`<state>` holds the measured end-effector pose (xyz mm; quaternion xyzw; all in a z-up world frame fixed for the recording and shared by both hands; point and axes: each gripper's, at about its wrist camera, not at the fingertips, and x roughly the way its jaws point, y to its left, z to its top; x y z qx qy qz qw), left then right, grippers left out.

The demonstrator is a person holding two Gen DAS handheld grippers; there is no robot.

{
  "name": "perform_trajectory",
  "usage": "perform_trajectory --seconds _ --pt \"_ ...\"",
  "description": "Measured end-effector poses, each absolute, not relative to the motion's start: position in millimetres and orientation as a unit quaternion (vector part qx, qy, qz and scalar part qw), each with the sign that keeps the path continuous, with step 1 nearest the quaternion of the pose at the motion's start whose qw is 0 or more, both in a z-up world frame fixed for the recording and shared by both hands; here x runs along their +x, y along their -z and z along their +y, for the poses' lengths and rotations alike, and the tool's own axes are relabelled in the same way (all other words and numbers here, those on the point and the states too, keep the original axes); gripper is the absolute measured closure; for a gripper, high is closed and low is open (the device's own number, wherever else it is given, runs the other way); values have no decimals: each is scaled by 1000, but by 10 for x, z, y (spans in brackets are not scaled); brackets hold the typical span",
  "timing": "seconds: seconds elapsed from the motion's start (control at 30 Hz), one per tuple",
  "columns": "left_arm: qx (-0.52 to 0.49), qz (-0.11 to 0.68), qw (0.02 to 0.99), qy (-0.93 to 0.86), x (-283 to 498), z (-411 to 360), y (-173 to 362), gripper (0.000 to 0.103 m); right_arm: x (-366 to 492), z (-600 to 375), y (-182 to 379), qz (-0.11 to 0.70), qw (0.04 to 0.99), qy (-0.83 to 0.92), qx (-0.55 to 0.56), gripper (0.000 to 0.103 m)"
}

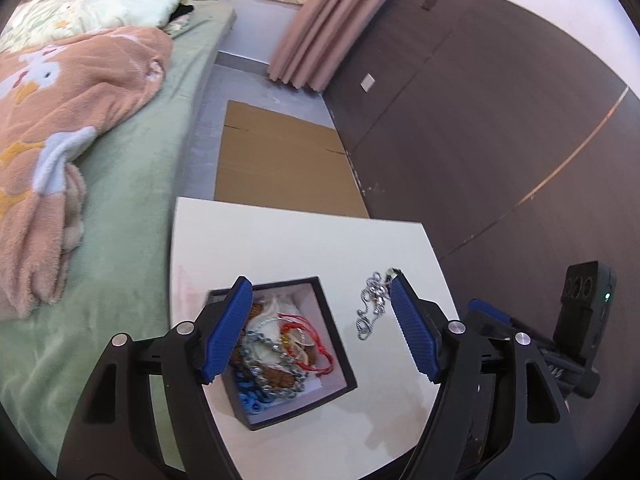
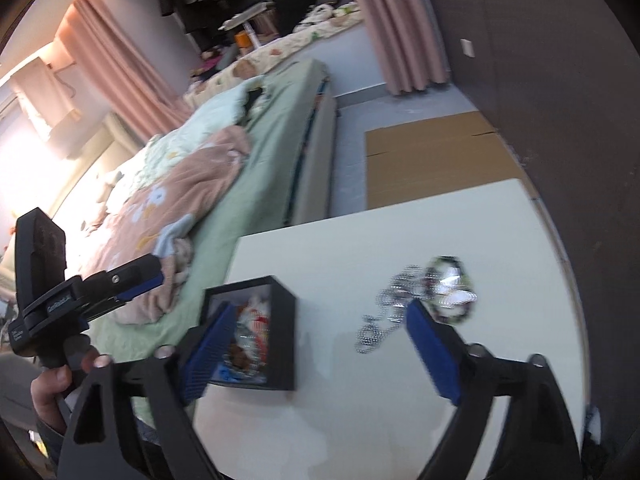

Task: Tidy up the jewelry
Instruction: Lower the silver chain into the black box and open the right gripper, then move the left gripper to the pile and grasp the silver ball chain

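A: Where's the silver chain (image 1: 371,307)?
B: Loose on the white table (image 1: 304,240), beside the black box (image 1: 336,344) of jewelry.
A: Grippers?
B: Left gripper (image 1: 320,332) and right gripper (image 2: 320,348) both spread, empty.

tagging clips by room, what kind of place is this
Most likely a bedroom: a bed with a rumpled fleece blanket lies beside the small white table, and pink curtains hang to the floor.
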<state>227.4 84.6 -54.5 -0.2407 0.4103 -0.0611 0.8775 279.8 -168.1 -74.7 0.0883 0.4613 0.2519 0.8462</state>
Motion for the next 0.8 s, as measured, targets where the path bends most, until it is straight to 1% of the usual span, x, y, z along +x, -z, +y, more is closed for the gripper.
perform_trajectory --seconds 0.3,0.37,0.47,0.57,0.6,0.63,0.73,0.8 --pt "-199 433 873 101 2495 192 641 31 2838 -2194 776 472 848 -217 110 10" --pt "-194 439 871 106 2541 72 674 32 2854 -2311 810 474 847 -211 117 8" --pt "-187 446 868 111 2629 -106 728 35 2895 -2474 866 479 847 -193 129 8" --pt "-183 456 864 114 2727 -274 822 39 2954 -2658 939 485 843 -177 152 8" --pt "-179 460 862 116 2772 -341 872 41 2980 -2737 976 488 841 -170 161 8" --pt "-175 464 860 116 2809 -398 917 46 2999 -2783 1001 490 840 -166 166 8" --pt "-168 483 851 119 2912 -539 1089 55 3047 -2926 1069 494 836 -157 179 8" --pt "-160 490 849 119 2964 -620 1162 55 3074 -2988 1110 500 833 -150 184 8"
